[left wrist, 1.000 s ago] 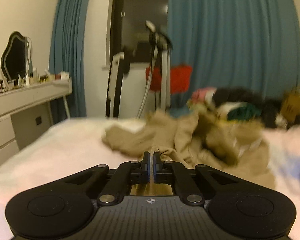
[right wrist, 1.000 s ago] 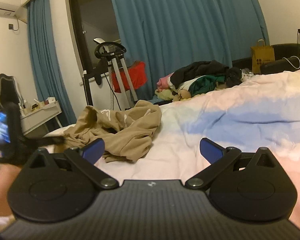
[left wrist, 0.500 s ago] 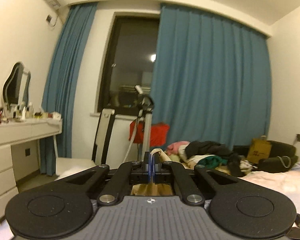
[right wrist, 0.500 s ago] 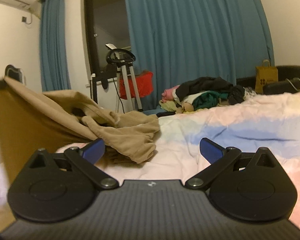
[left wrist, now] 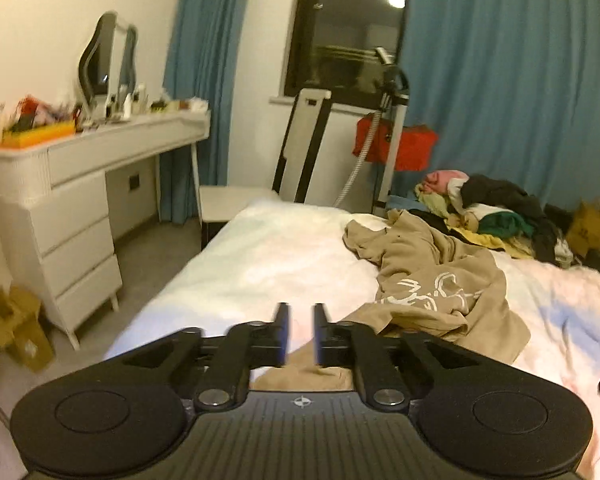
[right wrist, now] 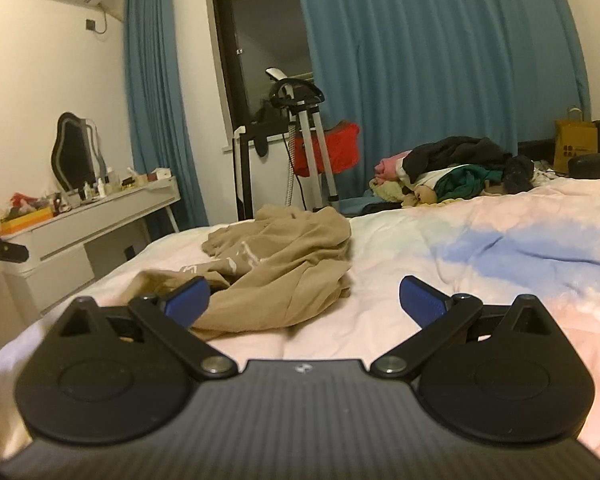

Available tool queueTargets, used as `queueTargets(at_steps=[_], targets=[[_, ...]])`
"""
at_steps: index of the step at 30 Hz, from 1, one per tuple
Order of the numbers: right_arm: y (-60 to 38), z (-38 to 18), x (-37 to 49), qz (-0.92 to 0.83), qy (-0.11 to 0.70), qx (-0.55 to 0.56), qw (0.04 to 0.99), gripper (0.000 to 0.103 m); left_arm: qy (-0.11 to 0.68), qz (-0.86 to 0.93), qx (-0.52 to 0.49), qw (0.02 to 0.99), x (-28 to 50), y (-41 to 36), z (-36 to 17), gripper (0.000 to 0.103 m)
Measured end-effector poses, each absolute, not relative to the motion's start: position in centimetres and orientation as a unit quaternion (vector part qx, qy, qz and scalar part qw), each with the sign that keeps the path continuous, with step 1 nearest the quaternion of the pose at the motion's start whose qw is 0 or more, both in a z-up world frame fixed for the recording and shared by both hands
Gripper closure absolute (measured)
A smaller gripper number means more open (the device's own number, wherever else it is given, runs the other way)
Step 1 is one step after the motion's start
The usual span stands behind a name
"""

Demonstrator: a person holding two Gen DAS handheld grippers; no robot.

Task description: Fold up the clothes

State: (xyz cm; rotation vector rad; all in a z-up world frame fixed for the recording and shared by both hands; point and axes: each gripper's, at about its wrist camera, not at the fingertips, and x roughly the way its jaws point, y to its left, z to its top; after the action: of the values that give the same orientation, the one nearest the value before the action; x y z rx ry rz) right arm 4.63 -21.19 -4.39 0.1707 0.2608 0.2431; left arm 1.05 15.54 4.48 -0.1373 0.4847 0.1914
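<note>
Left hand-held gripper (left wrist: 299,334) now stands slightly parted and empty; half a second ago it was clamped on raised tan cloth. Right hand-held gripper (right wrist: 304,300) gapes wide. Tan garment (left wrist: 432,280) lies crumpled on the bed (left wrist: 268,256), released, unfolded.

Left gripper (left wrist: 299,330) slightly parted; right gripper (right wrist: 304,300) spread wide.
</note>
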Motion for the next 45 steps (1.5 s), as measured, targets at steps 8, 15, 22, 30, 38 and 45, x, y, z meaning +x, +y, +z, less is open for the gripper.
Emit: queueTargets(at_steps=[8,15,22,30,38,45], targets=[[-19.7,-5.0,4.5,0.172,0.137,0.077,0.972,0.009,0.223,0.077,-0.107,0.966,2.4,11.1,6.7,0.043],[-17.9,-6.3,6.3,0.218,0.159,0.043,0.962,0.040,0.202,0.051,-0.127,0.970,7.6,4.9,4.7,0.037],[-13.6,-7.3,11.4,0.291,0.173,0.010,0.941,0.044,0.234,0.083,-0.172,0.953,11.8,8.9,-0.8,0.034],[-8.2,-10.4,16.7,0.308,0.232,0.001,0.923,0.066,0.269,0.068,-0.199,0.940,13.4,12.9,-4.1,0.034],[-12.8,-5.9,14.4,0.255,0.185,0.040,0.948,0.091,0.317,0.010,-0.150,0.936,14.1,11.0,-4.6,0.032],[-20.0,1.0,8.1,0.202,0.117,0.087,0.968,0.095,0.335,-0.021,-0.058,0.940,12.3,7.3,-4.3,0.032]])
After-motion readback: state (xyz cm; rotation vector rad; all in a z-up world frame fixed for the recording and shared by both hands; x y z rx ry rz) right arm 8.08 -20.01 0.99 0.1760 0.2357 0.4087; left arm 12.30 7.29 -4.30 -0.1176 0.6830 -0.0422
